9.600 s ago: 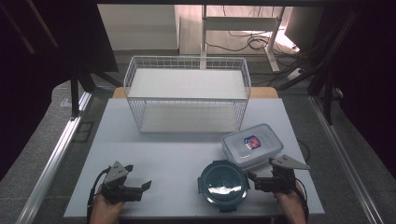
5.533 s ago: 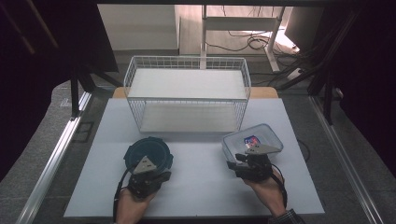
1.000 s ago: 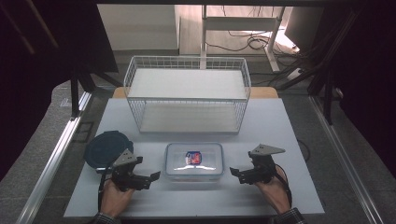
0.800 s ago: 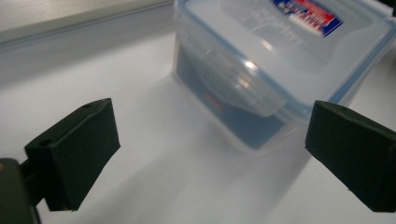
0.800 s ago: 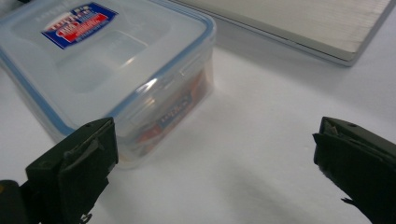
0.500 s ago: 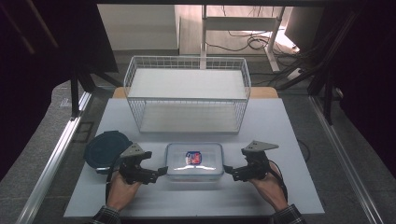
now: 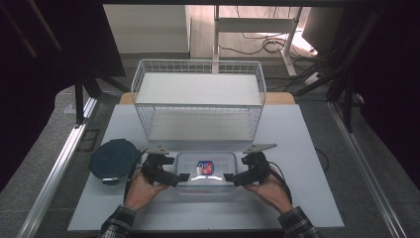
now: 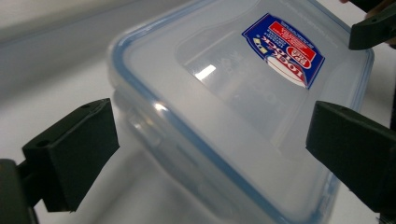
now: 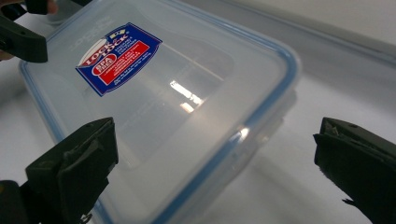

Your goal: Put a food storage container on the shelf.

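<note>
**Clear box square between my two tongs**

The clear lidded box [image 7: 206, 171] lies flat on the white worktop [image 7: 297, 148], near my edge and just in front of the wire basket [image 7: 198, 99]. Its lid is on, blue seal running round the rim, and the red-and-blue label [image 8: 286, 49] faces up near the middle. Its long axis runs side to side across me, so one short end points at each hand.

My left tongs [image 7: 179, 177] sit at the box's left end and my right tongs [image 7: 229, 177] at its right end, both aimed inward along that long axis. From the high view each pair looks right at the box's edge; I cannot tell whether either touches it. In the left gripper view the two black jaws stand wide apart, with the near corner of the lid between them and nothing pinched. The right gripper view shows the same: jaws spread wide, the box's end and its side latch [image 9: 261, 135] between them, no grip taken. Both hands look about equally near, one to each end.

My judgement is that what comes next depends on this end-on lineup: each pair would have to close over a short end, or its latch, rather than across the long sides.

Off to my left, well apart from the box, the dark round lidded container [image 7: 114, 159] rests on the worktop near its left edge.
</note>
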A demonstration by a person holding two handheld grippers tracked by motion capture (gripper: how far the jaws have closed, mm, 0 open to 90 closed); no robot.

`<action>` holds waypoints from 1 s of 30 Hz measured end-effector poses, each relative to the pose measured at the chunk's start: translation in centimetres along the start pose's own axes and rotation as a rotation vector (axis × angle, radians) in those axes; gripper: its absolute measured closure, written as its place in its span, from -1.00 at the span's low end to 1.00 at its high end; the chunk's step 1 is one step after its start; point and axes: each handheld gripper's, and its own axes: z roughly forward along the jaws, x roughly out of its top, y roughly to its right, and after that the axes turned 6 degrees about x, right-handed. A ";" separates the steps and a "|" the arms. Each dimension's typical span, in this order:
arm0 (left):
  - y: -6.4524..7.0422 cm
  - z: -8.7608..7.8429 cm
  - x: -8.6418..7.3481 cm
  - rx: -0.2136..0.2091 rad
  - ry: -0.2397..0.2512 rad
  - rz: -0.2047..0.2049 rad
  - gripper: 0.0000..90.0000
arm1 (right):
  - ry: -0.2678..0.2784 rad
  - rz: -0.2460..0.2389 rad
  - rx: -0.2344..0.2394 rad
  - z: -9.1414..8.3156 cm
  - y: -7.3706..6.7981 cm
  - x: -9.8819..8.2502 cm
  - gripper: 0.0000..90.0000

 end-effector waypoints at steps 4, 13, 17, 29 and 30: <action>-0.7 0.7 -0.3 -0.079 -0.011 -0.060 -1.00 | -0.018 0.052 0.079 1.2 0.4 0.5 -1.00; -0.7 -0.3 -1.3 -0.141 -0.058 -0.104 -0.83 | -0.085 0.125 0.177 1.1 0.5 -0.3 -0.92; -0.8 -1.4 -2.0 -0.161 -0.031 -0.139 -0.49 | -0.056 0.121 0.166 -0.3 0.4 -0.4 -0.55; -0.2 -3.1 -3.3 -0.185 0.071 -0.229 0.09 | 0.027 0.184 0.193 -3.2 0.0 -1.7 0.13; -0.2 -3.1 -3.3 -0.185 0.074 -0.231 0.10 | 0.031 0.184 0.188 -3.2 -0.1 -1.8 0.13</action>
